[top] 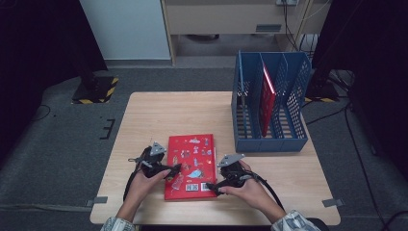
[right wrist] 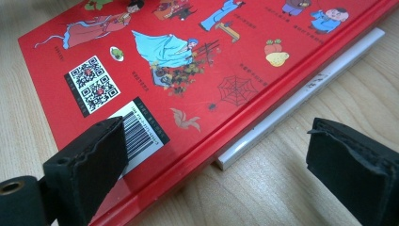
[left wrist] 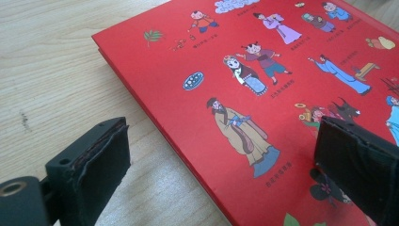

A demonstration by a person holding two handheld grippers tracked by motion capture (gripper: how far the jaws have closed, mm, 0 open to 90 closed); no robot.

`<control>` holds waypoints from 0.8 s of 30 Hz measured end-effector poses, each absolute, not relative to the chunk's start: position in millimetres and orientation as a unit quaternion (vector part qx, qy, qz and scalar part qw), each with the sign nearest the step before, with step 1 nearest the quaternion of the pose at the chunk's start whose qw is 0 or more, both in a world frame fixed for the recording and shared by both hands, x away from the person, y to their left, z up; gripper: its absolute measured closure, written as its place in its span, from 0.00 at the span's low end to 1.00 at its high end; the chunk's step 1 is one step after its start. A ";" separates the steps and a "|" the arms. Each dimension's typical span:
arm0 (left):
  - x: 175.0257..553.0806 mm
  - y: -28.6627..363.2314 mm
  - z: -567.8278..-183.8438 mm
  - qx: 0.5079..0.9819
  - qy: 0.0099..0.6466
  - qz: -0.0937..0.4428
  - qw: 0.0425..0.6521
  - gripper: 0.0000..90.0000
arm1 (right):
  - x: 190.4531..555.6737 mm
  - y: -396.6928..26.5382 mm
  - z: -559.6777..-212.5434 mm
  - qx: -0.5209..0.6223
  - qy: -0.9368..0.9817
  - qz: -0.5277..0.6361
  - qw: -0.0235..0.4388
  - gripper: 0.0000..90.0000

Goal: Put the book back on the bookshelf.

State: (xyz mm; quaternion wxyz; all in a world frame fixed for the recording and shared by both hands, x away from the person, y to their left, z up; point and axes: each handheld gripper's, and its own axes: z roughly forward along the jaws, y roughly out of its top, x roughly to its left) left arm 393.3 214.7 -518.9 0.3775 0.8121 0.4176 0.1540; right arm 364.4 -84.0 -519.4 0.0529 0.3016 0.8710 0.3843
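The person's hands come in over the near edge of the tabletop [top: 144, 110], each holding a gripper at a side of the red book [top: 190, 166]. The book lies flat near the middle of the near edge, its cover printed with small costumed figures, a barcode and a QR code. A thin white book [right wrist: 301, 92] lies under it, showing along its right side. The left gripper [left wrist: 221, 174] stands with jaws apart, straddling the red book's left edge, one jaw over the wood and one over the cover. The right gripper [right wrist: 216, 174] is likewise spread wide across the right edge. Toward the far right corner stands a blue file rack [top: 293, 122] with another red book [top: 267, 101] upright in it.
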 end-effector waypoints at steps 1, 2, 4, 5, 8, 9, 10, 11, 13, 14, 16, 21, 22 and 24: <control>393.3 214.1 -518.9 0.813 0.416 0.154 0.377 0.04 | 364.5 -84.0 -519.8 0.302 0.871 0.384 0.052 0.07; 393.4 213.7 -518.8 0.813 0.415 0.154 0.379 0.04 | 364.6 -84.2 -520.3 0.302 0.872 0.382 0.051 0.07; 393.6 213.4 -518.3 0.811 0.414 0.151 0.385 0.03 | 364.0 -83.2 -521.4 0.302 0.873 0.380 0.053 0.07; 393.8 213.5 -518.2 0.808 0.416 0.149 0.389 0.03 | 363.9 -83.0 -521.6 0.300 0.875 0.377 0.054 0.07; 394.9 214.3 -518.5 0.808 0.416 0.149 0.391 0.02 | 364.1 -82.4 -522.5 0.299 0.876 0.375 0.055 0.07; 395.6 214.6 -519.0 0.808 0.414 0.149 0.391 0.02 | 364.1 -82.5 -522.2 0.302 0.874 0.376 0.053 0.07; 396.3 214.9 -519.4 0.808 0.413 0.146 0.394 0.02 | 364.1 -82.4 -522.3 0.302 0.874 0.377 0.054 0.07; 397.0 215.1 -519.8 0.807 0.411 0.144 0.398 0.02 | 364.0 -82.4 -522.2 0.300 0.875 0.376 0.054 0.07; 398.3 214.9 -521.2 0.807 0.405 0.139 0.406 0.01 | 364.0 -81.9 -523.1 0.301 0.875 0.375 0.056 0.07; 398.9 215.0 -522.1 0.808 0.403 0.135 0.408 0.01 | 364.3 -82.2 -523.3 0.301 0.875 0.376 0.054 0.07; 401.0 216.0 -524.0 0.806 0.408 0.122 0.412 0.00 | 365.1 -82.7 -523.5 0.300 0.875 0.377 0.053 0.07; 404.5 217.3 -527.7 0.798 0.415 0.095 0.426 0.00 | 365.3 -82.8 -524.0 0.296 0.876 0.376 0.053 0.07; 405.3 217.3 -528.6 0.798 0.414 0.088 0.429 0.00 | 365.3 -82.8 -524.0 0.296 0.876 0.376 0.054 0.07; 407.9 216.9 -530.9 0.796 0.414 0.076 0.436 0.00 | 365.4 -82.8 -524.2 0.295 0.877 0.376 0.054 0.07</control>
